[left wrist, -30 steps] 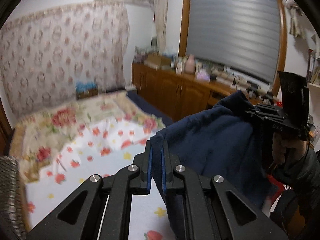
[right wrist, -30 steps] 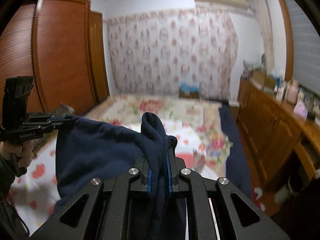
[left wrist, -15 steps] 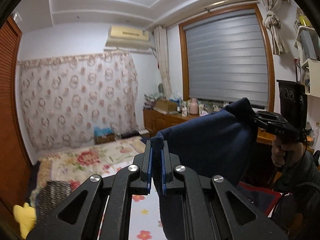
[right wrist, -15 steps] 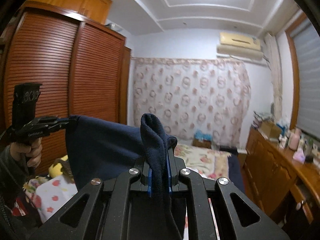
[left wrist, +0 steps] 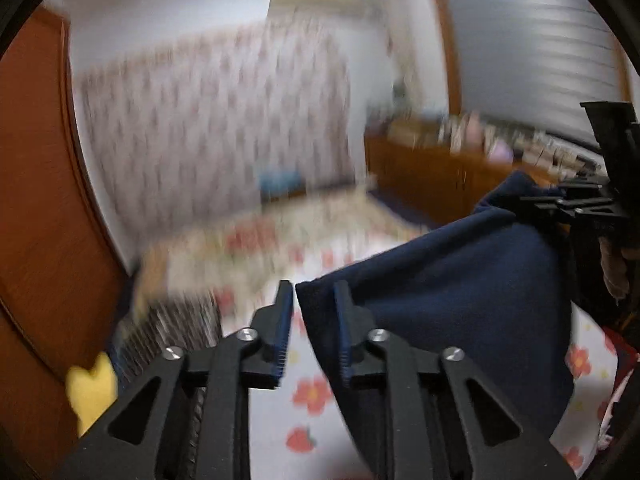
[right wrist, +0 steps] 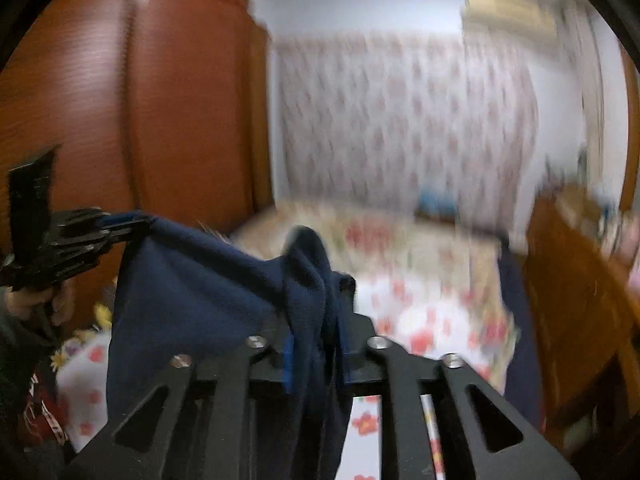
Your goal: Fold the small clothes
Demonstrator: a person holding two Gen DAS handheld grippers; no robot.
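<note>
Since a moment ago the left gripper (left wrist: pixel 310 320) has parted its fingers, and the cloth (left wrist: pixel 460 292) corner hangs loose between them. The right gripper (right wrist: pixel 316 336) keeps its fingers clamped on the cloth's other end. The cloth hangs above the bed (left wrist: pixel 312 396).

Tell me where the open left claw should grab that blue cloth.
The top corner of the navy cloth, between the open jaws of the left gripper: close straight in. The right gripper pinches the other top end, so the hem should stretch level.
</note>
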